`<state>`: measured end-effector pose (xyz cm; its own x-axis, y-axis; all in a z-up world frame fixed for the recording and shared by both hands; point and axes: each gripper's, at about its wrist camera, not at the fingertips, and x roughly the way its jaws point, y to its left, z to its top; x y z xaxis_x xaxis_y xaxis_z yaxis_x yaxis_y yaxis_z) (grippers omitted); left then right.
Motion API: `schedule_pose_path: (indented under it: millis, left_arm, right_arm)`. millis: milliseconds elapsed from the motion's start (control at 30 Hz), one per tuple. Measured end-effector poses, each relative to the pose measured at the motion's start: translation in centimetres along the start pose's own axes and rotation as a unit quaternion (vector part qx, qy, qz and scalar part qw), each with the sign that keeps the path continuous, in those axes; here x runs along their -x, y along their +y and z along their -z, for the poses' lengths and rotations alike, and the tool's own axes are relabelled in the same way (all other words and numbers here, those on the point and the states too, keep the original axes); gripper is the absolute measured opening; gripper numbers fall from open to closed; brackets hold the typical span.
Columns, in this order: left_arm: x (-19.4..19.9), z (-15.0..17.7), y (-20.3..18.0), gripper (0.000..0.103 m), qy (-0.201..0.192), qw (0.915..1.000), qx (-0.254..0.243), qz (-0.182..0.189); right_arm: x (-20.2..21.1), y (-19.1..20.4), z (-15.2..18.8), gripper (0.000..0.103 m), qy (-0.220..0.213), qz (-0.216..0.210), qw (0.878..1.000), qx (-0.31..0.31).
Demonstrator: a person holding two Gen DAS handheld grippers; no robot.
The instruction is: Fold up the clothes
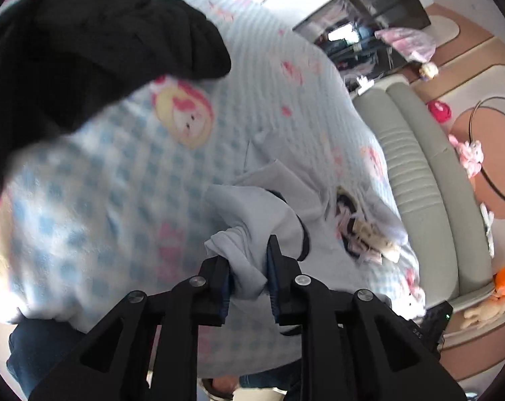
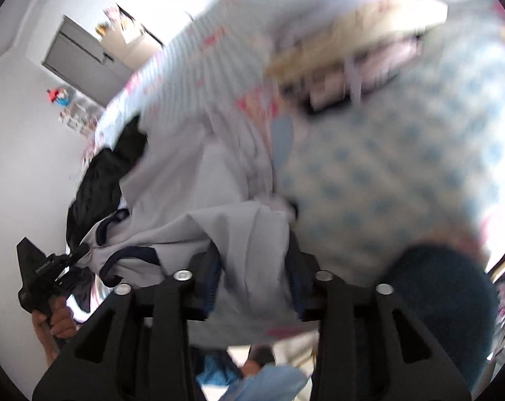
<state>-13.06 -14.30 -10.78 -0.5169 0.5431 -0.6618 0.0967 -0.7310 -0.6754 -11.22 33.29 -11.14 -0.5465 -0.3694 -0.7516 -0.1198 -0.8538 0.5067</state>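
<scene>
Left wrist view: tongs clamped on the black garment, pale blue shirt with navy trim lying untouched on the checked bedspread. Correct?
No. In the left wrist view the left tongs are clamped on the pale blue shirt; the black garment lies apart, ungripped, on the checked bedspread.

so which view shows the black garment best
The left wrist view: the black garment fills its upper left, crumpled on the checked blanket, fairly sharp. The right wrist view shows only a dark strip behind the pale shirt.
</scene>
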Motion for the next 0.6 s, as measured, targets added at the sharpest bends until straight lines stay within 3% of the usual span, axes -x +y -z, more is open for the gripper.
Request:
schedule_pose_path:
  millis: [33, 100, 233, 333, 400, 467, 600]
  left_arm:
    - [-0.1, 0.2, 0.0, 0.028, 0.004, 1.0, 0.0, 0.007]
    - [-0.3, 0.5, 0.0, 0.054, 0.011, 0.9997, 0.001, 0.022]
    - [-0.8, 1.2, 0.1, 0.055, 0.025, 0.9984, 0.003, 0.051]
    - [-1.1, 1.7, 0.1, 0.055, 0.035, 0.9967, 0.004, 0.073]
    - [-2.3, 2.6, -0.8, 0.055, 0.057, 0.9943, 0.0, 0.09]
    - [-3.6, 3.6, -1.7, 0.058, 0.079, 0.9911, -0.004, 0.107]
    - [-6.8, 5.1, -1.7, 0.058, 0.105, 0.9929, 0.016, 0.053]
  right_arm:
    - [0.4, 0.3, 0.0, 0.047, -0.012, 0.005, 1.0, 0.001]
    - [0.4, 0.3, 0.1, 0.049, -0.016, 0.012, 1.0, -0.002]
    - [-0.9, -2.2, 2.2, 0.051, 0.056, -0.006, 0.997, -0.044]
    - [-1.9, -1.6, 4.4, 0.051, 0.103, -0.013, 0.995, -0.005]
    - [-2.8, -1.0, 5.4, 0.051, 0.115, 0.014, 0.993, 0.022]
    - [-3.8, -1.0, 6.1, 0.051, 0.128, 0.011, 0.992, 0.011]
    - [-6.1, -1.0, 6.9, 0.054, 0.137, 0.0, 0.99, -0.024]
